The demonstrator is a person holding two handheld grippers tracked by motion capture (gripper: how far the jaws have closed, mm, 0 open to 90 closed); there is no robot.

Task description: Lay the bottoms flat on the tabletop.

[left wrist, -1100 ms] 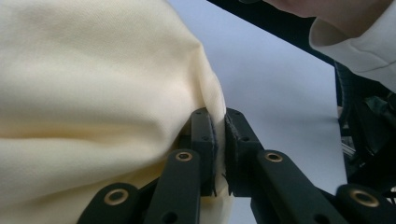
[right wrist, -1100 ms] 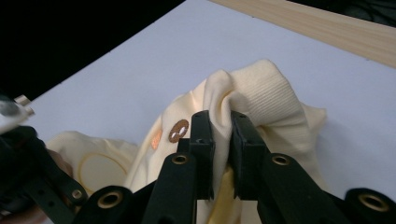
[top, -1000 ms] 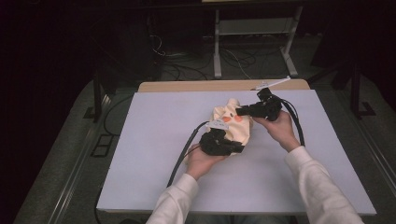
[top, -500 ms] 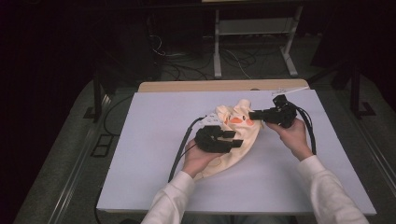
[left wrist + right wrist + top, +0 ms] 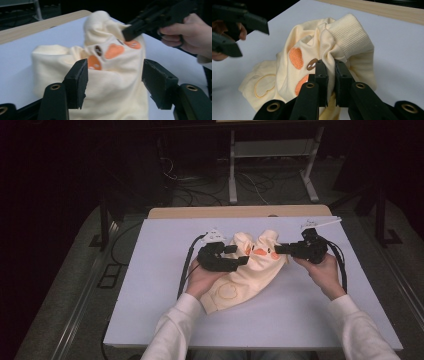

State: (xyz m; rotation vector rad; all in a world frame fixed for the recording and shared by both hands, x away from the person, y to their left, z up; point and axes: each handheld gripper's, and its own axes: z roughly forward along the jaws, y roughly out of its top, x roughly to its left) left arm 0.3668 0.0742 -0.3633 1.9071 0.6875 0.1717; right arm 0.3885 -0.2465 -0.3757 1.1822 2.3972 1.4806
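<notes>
A cream garment (image 5: 250,272) with orange duck patches lies crumpled in the middle of the white table (image 5: 150,295). My right gripper (image 5: 276,249) is shut on a fold of cloth next to the ribbed cuff (image 5: 352,37), the jaws pinching it (image 5: 331,65). My left gripper (image 5: 239,255) is open at the garment's left side. Its jaws (image 5: 115,75) stand wide apart, with the garment (image 5: 112,97) bulging between them untouched. The right gripper (image 5: 127,35) shows beyond, at the orange patches.
A wooden strip (image 5: 240,211) runs along the table's far edge. Behind it on the dark floor are cables (image 5: 200,190) and a metal stand's legs (image 5: 232,175). White table surface lies bare on both sides of the garment and in front of it.
The right gripper has carried its hold of the garment to the right, drawing the cloth out. The left gripper has shifted left and a little away from me.
</notes>
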